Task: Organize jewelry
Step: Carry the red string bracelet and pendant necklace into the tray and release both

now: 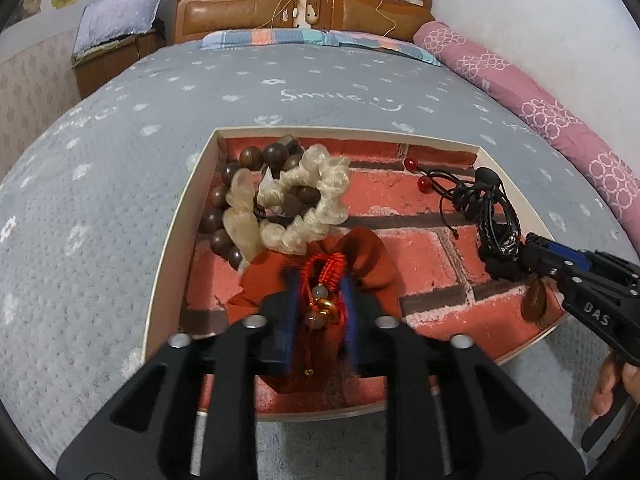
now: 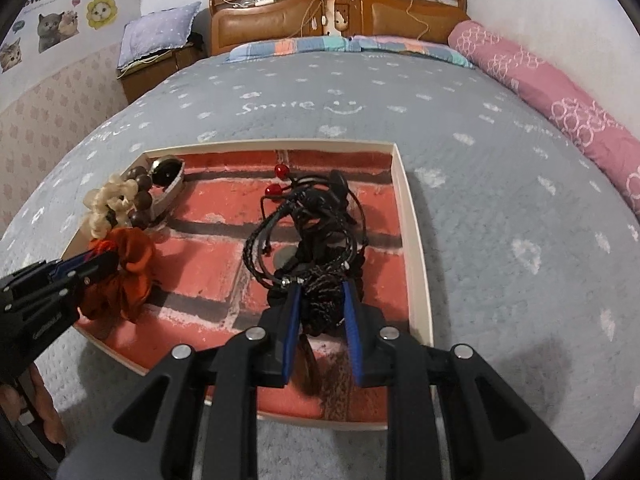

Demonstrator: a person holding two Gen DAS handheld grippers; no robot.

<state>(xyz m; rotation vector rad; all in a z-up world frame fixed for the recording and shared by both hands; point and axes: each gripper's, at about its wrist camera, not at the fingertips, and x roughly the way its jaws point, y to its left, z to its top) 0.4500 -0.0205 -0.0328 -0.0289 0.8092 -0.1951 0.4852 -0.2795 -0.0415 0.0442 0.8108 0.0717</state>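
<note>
A shallow white-walled tray (image 1: 172,232) with a red brick-pattern floor lies on the bed; it also shows in the right wrist view (image 2: 416,248). My left gripper (image 1: 322,300) is shut on a red knotted cord charm with beads (image 1: 324,292), over a rust-orange scrunchie (image 1: 360,256). My right gripper (image 2: 320,300) is shut on a tangle of black cord bracelets (image 2: 316,232), which also shows in the left wrist view (image 1: 488,216). A cream scrunchie (image 1: 296,204) lies on a brown wooden bead bracelet (image 1: 224,208) in the tray's far left corner.
The tray rests on a grey quilt (image 1: 100,200) printed "Smile". A rolled pink blanket (image 1: 540,100) runs along the right side. A wooden headboard (image 1: 304,4) and striped pillows stand at the back. A bedside cabinet (image 1: 108,60) is at far left.
</note>
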